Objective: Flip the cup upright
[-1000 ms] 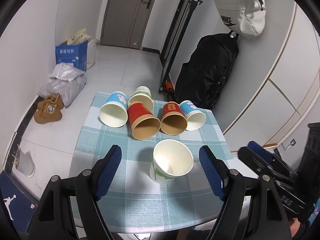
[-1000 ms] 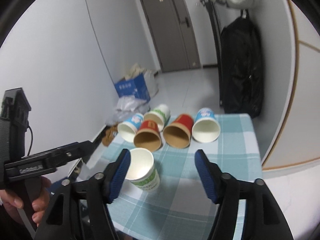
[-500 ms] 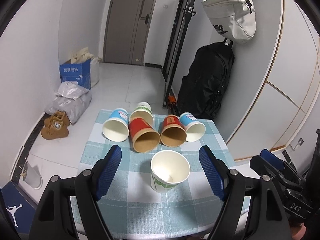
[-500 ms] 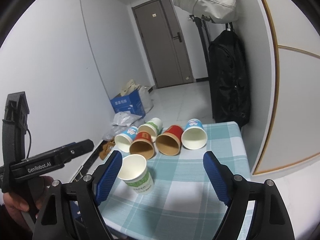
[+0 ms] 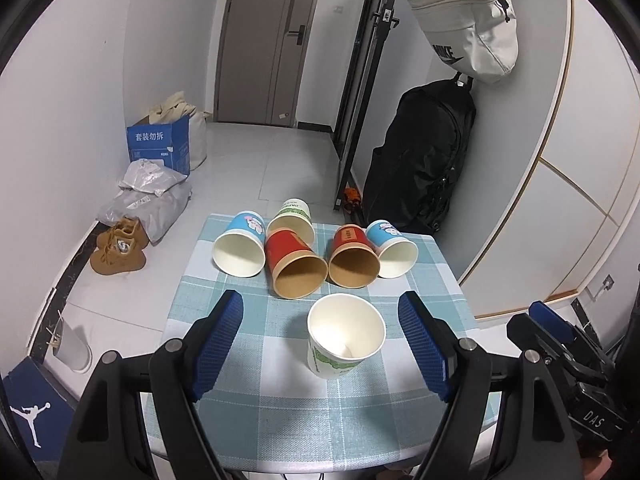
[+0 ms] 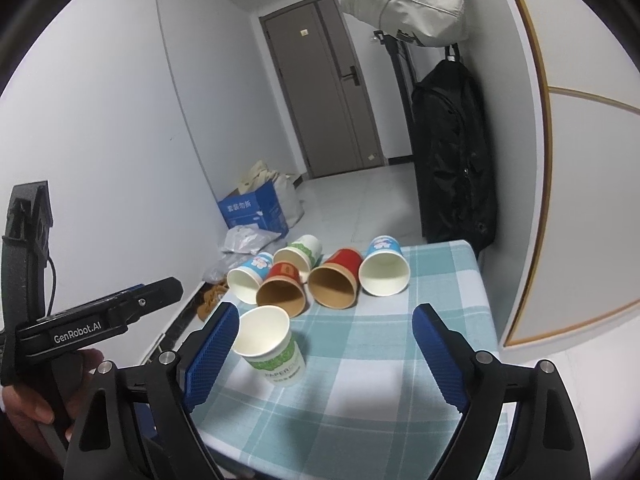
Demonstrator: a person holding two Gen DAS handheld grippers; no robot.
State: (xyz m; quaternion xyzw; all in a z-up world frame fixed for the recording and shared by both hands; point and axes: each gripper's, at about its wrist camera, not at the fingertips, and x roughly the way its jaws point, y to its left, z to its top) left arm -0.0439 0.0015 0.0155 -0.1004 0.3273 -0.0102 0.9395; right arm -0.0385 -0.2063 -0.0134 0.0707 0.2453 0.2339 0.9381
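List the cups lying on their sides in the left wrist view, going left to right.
Blue cup on the left → left red cup → right red cup → blue cup on the right. The green-and-white cup behind the row overlaps the first two, so it is left out.

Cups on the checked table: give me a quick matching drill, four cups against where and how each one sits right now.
Cups:
1. white cup with green print
2. right-hand blue cup
3. left-hand blue cup
4. larger red cup

States:
A. lying on its side at the left end of the row
B. standing upright, alone, nearest the grippers
C. lying on its side at the right end of the row
D. lying on its side, brown inside, just right of the left-hand blue cup

Pairs: 1-B, 2-C, 3-A, 4-D
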